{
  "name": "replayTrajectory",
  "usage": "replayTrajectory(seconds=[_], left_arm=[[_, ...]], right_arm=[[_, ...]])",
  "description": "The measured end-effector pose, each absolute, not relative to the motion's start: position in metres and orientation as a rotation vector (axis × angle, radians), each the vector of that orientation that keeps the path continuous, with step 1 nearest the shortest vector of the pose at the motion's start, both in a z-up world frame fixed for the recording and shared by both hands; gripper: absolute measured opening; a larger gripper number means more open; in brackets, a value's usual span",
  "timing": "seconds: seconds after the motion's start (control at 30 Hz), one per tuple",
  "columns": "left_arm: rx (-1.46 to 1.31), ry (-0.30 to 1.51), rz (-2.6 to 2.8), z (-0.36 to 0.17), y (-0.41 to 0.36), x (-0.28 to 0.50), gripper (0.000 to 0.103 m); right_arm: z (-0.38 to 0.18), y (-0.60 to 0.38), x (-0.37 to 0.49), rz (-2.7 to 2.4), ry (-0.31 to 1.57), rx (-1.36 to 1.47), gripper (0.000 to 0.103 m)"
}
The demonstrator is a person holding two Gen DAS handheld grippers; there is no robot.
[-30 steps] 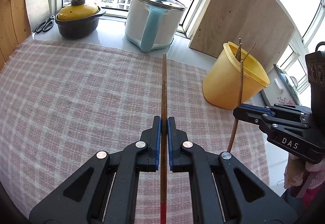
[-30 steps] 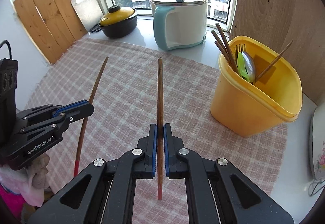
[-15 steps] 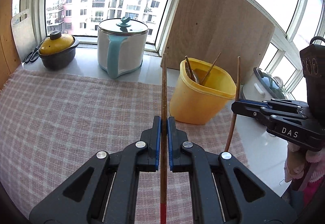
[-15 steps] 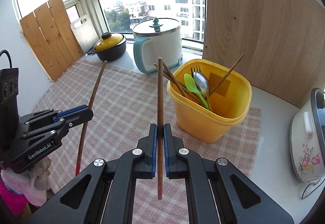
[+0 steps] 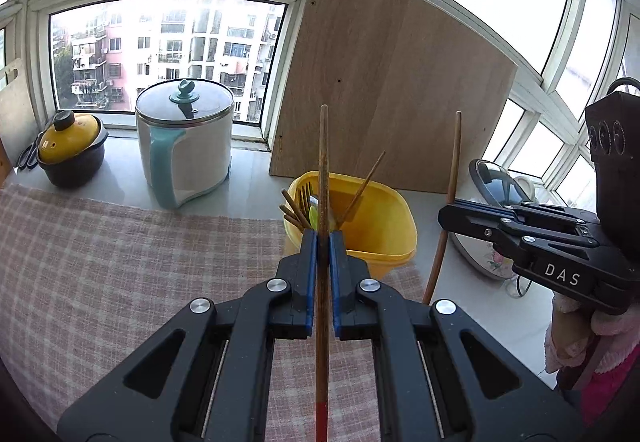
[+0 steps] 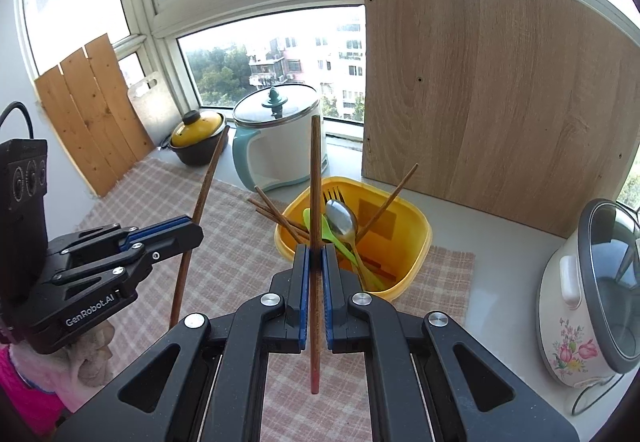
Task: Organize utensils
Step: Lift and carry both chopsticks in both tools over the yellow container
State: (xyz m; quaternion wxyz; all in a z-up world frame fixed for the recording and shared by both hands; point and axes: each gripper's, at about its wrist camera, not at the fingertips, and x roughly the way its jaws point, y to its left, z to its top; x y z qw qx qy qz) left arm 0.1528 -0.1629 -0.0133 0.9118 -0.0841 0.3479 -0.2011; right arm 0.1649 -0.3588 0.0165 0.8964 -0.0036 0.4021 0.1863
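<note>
Both tongs — left [image 5: 323, 238], right [image 6: 315, 254] — each clamp one chopstick [image 5: 323, 169] before the yellow bin [image 6: 416, 238].

Left chopstick [image 5: 322, 282] red end cut by the frame's bottom edge, scissors [image 5: 26, 155] half hidden behind the yellow-lidded pot [image 5: 71, 149], rice cooker [image 6: 592, 294] clipped at right edge, bin [image 6: 400, 209] contents' lower ends hidden inside.

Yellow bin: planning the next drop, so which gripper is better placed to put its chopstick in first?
Probably the right gripper: its chopstick lines up over the yellow bin just ahead. The left gripper sits further out over the cloth.
</note>
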Motion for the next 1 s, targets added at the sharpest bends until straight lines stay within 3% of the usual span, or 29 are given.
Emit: replayTrajectory(seconds=[1.0], left_arm=[[-0.214,0.640,-0.388,0.007,-0.234,0.271,0.004]], right_arm=[[0.046,-0.393,0.243,0.353,0.766,0.033,0.005]])
